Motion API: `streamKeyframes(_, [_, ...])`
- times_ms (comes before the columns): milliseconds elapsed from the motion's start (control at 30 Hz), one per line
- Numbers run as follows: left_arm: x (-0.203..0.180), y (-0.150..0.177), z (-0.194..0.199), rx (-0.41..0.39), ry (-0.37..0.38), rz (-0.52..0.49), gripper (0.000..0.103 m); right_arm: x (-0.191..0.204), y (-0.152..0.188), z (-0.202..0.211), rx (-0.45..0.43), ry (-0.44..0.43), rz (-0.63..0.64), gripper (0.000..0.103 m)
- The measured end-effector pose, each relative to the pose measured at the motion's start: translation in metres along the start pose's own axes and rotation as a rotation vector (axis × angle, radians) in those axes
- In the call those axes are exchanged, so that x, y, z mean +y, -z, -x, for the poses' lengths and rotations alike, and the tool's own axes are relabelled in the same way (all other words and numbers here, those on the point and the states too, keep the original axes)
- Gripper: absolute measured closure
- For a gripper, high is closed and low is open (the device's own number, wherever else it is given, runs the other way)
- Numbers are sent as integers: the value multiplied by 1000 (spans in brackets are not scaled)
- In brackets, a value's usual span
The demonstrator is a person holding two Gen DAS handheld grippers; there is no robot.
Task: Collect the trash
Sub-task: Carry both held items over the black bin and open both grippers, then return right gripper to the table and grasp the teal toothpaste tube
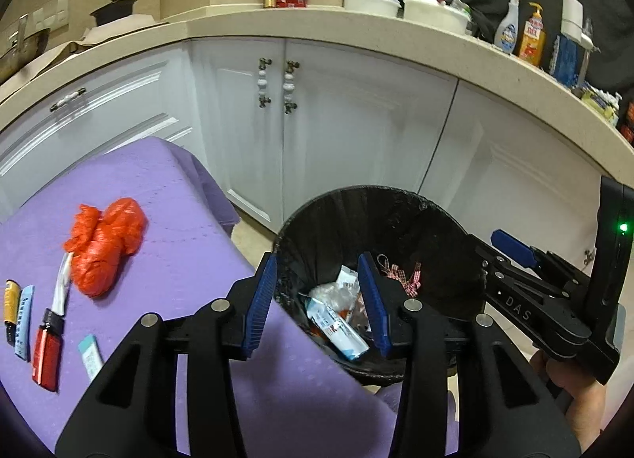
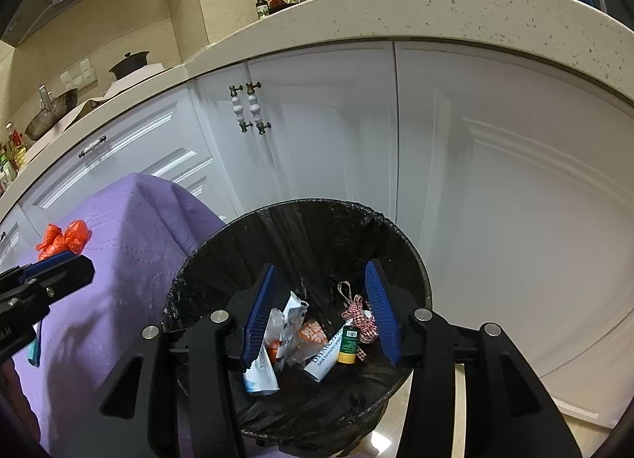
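Observation:
A bin lined with a black bag (image 1: 356,193) (image 2: 317,203) stands on the floor beside the purple-clothed table (image 1: 178,212). In the bin lie wrappers, a blue-white packet (image 1: 338,329) (image 2: 259,376), a red gingham ribbon (image 2: 358,317) and a small green-and-yellow bottle (image 2: 348,343). My left gripper (image 1: 317,259) hangs open over the bin's near left edge, with nothing between its blue pads. My right gripper (image 2: 321,265) is open above the middle of the bin, also empty. On the table remain a crumpled red plastic bag (image 1: 105,244), a red packet (image 1: 45,355) and several small wrappers.
White cabinet doors (image 1: 337,133) with beaded handles stand close behind the bin. The stone counter (image 1: 277,27) above carries bottles, white containers and a black pot. The table corner (image 1: 214,196) sits left of the bin. A person's hand (image 1: 582,398) holds the right gripper's handle.

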State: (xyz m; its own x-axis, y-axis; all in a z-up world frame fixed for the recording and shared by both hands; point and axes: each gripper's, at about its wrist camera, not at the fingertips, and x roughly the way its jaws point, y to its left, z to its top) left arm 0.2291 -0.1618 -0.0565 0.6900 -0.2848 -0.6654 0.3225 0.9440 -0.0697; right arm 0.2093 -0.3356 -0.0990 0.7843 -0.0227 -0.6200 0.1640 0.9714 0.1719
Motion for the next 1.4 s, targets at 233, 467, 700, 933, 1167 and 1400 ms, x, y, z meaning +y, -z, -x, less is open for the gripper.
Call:
streamKeyframes(233, [27,4,32,-41,-43,45,61,19,-3,19,-37,-33,17,52])
streamKeyframes(467, [68,17,71,-77,-117,118,61,58,-3,37,-56,-101,62,51])
streamKeyframes(700, [116,38,110,-114,-219,186,61,111,6,49,-49,-190,136,51])
streamKeyframes(933, [164,69,141,-121,-334,261,54,167,22,53,-21,-268,228,51])
streamKeyframes(1167, [205,98,165,-110,-405,341,54,211,42,52,28,-324,303,51])
streamKeyframes(1400, [232,122,180,-98,-449,388,53,242,59,45,88,-345,364,51])
